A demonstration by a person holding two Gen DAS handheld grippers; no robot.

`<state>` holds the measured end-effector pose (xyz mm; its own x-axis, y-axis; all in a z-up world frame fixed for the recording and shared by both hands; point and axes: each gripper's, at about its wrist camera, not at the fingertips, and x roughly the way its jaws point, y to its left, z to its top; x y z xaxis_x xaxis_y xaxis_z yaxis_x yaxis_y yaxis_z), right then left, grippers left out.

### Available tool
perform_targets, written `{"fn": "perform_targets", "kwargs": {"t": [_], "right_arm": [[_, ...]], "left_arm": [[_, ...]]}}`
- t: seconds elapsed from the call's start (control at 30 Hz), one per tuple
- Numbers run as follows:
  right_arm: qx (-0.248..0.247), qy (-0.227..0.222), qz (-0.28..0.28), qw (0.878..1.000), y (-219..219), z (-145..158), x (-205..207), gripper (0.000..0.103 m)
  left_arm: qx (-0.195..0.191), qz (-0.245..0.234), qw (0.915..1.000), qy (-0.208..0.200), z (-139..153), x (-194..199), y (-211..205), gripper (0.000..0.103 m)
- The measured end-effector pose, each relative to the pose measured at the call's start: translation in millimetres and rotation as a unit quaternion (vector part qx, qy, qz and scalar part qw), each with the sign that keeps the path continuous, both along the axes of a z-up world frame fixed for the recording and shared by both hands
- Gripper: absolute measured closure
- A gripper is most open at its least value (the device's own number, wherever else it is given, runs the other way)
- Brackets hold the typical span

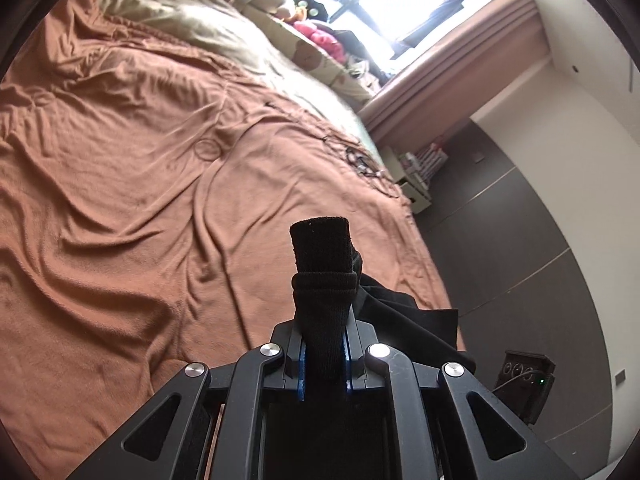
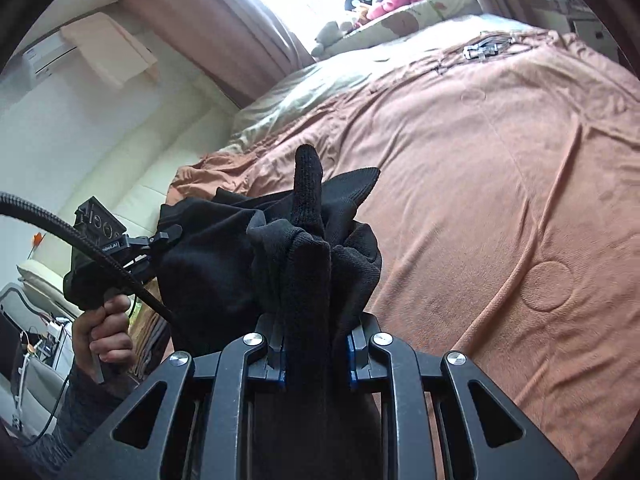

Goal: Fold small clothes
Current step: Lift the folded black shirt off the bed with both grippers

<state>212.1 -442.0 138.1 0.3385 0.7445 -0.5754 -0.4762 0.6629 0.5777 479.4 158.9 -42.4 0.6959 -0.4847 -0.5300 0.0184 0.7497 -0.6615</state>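
Observation:
A black garment (image 1: 320, 280) of knit cloth is held up in the air over the bed, between both grippers. My left gripper (image 1: 323, 364) is shut on one bunched end of it, which sticks up past the fingers; more black cloth (image 1: 404, 316) hangs off to the right. My right gripper (image 2: 316, 356) is shut on another bunched part of the black garment (image 2: 312, 248), with folds spilling left and forward. The left gripper's body and the hand holding it (image 2: 104, 320) show at the left of the right wrist view.
The bed has a wrinkled orange-brown blanket (image 1: 132, 168) with pale bedding (image 1: 208, 28) and stuffed toys (image 1: 316, 36) under the window. Small dark items and cables (image 1: 360, 160) lie on the blanket's far part. Dark floor (image 1: 520, 264) lies right of the bed.

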Motion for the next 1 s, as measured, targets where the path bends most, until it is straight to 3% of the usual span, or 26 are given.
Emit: {"fn": "perform_targets", "kwargs": {"t": [0.6,0.87,1.0], "right_arm": [[0.003,-0.097,-0.014,0.995,-50.6,78.1,-102.1,0.087],[-0.008,-0.147,-0.041,0.988,-100.5,126.6,-149.3,0.087],[-0.013,-0.148,-0.062,0.987,-133.2,143.9,-165.6,0.087]], "left_arm": [[-0.018,-0.023,0.9956,-0.089,81.4,-91.7,-33.6,0.091],[-0.018,-0.052,0.9930,-0.105,118.3,-115.7,-77.8,0.091],[-0.025,-0.075,0.9906,-0.112,133.9,-125.8,-109.2,0.091]]}}
